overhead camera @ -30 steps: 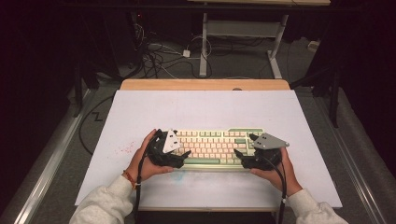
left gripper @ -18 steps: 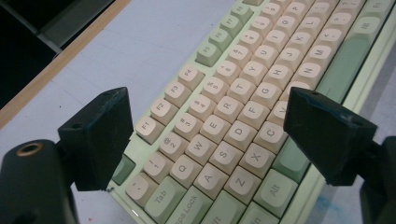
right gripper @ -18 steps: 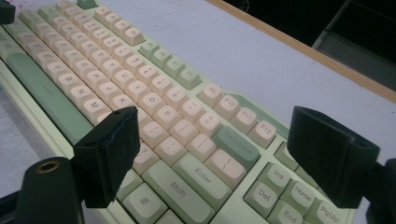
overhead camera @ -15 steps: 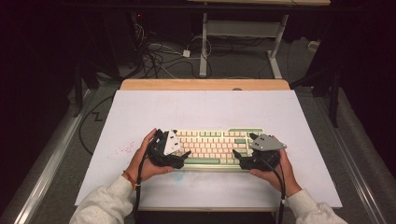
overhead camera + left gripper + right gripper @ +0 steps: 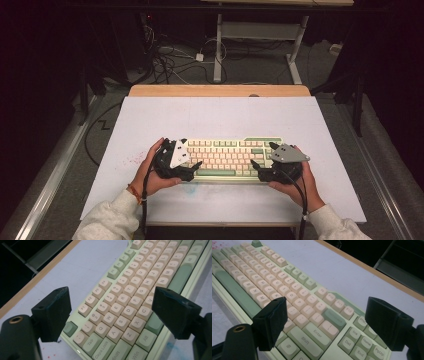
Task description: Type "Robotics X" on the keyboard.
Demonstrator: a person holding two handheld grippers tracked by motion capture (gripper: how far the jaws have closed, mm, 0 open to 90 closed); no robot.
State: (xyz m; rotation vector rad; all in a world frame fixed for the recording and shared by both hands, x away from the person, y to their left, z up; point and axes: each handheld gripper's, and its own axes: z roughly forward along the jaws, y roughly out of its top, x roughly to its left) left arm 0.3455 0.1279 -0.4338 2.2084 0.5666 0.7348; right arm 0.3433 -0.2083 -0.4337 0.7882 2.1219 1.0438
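Observation:
A cream and pale-green keyboard (image 5: 227,159) lies flat on the white mat, near the front edge. My left gripper (image 5: 193,163) is at its left end, and in the left gripper view it (image 5: 112,302) stands open, its jaws spread over the Tab, Q and Z corner of the keyboard (image 5: 130,290). At the right end my right gripper (image 5: 260,161) also stands open (image 5: 329,310), its jaws straddling the Enter and Shift keys of the keyboard (image 5: 287,290). Neither pair of jaws visibly presses the case. A hand holds each gripper.
The white mat (image 5: 220,117) covers the table, and a bare wooden strip (image 5: 220,90) runs along its far edge. Faint red specks (image 5: 131,159) mark the mat left of the keyboard. Cables (image 5: 170,60) and desk legs (image 5: 218,50) lie on the floor beyond.
Both hands have barely shifted. The keyboard lies where it did and both grippers stay open.

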